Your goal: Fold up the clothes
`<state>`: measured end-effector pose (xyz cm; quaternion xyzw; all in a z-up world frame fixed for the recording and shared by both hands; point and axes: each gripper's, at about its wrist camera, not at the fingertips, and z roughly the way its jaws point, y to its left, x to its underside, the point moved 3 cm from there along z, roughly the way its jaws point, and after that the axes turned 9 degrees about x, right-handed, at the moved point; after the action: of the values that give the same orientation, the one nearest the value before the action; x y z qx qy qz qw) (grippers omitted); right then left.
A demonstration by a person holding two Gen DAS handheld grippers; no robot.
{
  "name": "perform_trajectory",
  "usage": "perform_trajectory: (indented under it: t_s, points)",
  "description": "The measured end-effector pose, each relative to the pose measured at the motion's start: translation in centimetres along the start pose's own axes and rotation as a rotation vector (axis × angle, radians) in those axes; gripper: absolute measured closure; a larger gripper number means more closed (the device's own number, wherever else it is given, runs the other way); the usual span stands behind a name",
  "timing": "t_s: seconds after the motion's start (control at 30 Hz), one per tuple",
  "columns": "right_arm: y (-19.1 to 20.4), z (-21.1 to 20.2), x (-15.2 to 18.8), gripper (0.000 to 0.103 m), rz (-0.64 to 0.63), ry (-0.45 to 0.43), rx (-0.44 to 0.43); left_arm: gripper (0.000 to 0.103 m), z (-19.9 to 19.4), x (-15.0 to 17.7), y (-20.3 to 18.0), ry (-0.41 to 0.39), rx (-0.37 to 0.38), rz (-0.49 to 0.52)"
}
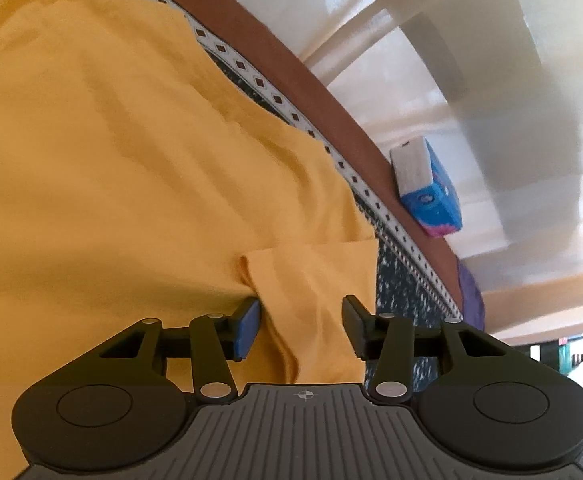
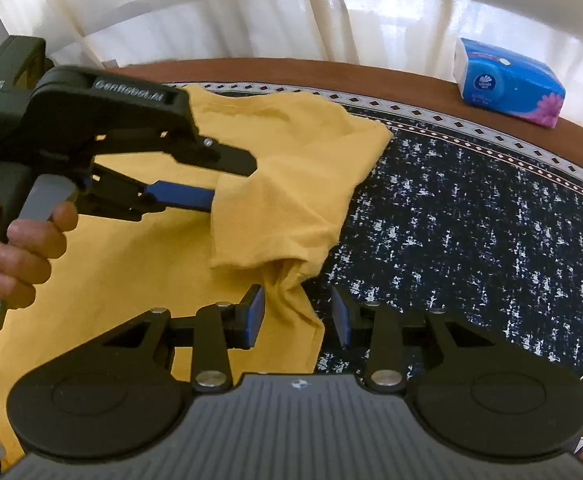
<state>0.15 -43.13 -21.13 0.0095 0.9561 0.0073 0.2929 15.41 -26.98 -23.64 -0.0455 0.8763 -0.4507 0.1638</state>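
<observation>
Yellow T-shirt (image 2: 131,280), spread over dark speckled tablecloth (image 2: 471,220) on brown table (image 2: 411,70), one sleeve (image 2: 275,220) doubled back onto shirt near its right edge. Left gripper (image 2: 233,182), in bare hand (image 2: 23,248), reaching across shirt from the left, fingers parted with folded sleeve fabric lying loose between them, pads off the cloth; right gripper (image 2: 297,316) at shirt's near right edge, fingers spread to either side of a bunched fold, neither pad pressing it. Blue tissue box (image 2: 509,80) beyond shirt, at table's far right rim before pale curtains (image 2: 251,12).
</observation>
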Motion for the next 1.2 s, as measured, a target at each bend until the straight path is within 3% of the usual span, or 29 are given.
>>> perform_trajectory:
  t_s: [0.03,0.07,0.1,0.13,0.17,0.2,0.43,0.5,0.53,0.73,0.8,0.87,0.97,1.03,1.07,1.2]
  points:
    - [0.1,0.1,0.0,0.063,-0.006,0.001,0.007,0.058,0.1,-0.1,-0.2,-0.003,0.002,0.013]
    - [0.2,0.2,0.0,0.064,-0.014,0.004,0.017,0.087,0.2,-0.2,-0.3,-0.006,0.001,0.03]
    - [0.4,0.3,0.1,0.064,-0.024,0.005,0.023,0.092,0.2,-0.3,-0.5,-0.013,0.0,0.045]
    - [0.5,0.4,0.1,0.074,-0.033,0.006,0.03,0.095,-0.1,-0.5,-0.5,-0.028,-0.006,0.055]
    - [0.5,0.5,0.1,0.094,-0.036,0.009,0.036,0.1,-0.3,-0.6,-0.6,-0.046,-0.021,0.065]
    - [0.4,0.4,0.1,0.095,-0.03,0.015,0.041,0.103,-0.5,-0.8,-0.4,-0.054,-0.034,0.073]
    - [-1.6,0.1,1.7,0.098,0.109,0.047,0.062,0.103,-0.6,-1.0,1.1,-0.034,-0.111,0.112]
    - [-2.1,-0.1,2.1,0.101,0.124,0.053,0.07,0.094,-0.6,-1.1,1.1,-0.032,-0.123,0.123]
    - [-2.2,-0.2,2.2,0.101,0.122,0.055,0.074,0.079,-0.7,-1.2,1.1,-0.033,-0.126,0.126]
    - [-3.3,-1.2,2.6,0.097,0.161,0.061,0.081,0.078,-3.3,-1.9,1.4,-0.099,-0.177,0.139]
    - [-3.6,-2.5,2.1,0.097,0.201,0.006,0.046,0.078,-4.0,-1.8,0.4,-0.109,-0.152,0.174]
    - [-3.6,-2.8,0.7,0.087,0.198,-0.036,0.04,0.076,-3.7,-1.2,-0.9,-0.069,-0.115,0.223]
    - [-3.4,-1.5,-1.9,0.08,0.214,-0.057,0.004,0.066,-2.5,0.4,-2.5,0.011,-0.08,0.309]
    - [-3.4,0.0,-3.4,0.076,0.25,-0.06,-0.04,0.065,-1.7,1.6,-3.2,0.051,-0.082,0.363]
    - [-3.4,1.0,-4.2,0.065,0.269,-0.049,-0.068,0.065,-1.5,2.2,-3.3,0.064,-0.086,0.381]
    - [-4.2,4.0,-6.1,0.059,0.375,-0.026,-0.124,0.065,-1.0,3.1,-3.0,0.08,-0.089,0.361]
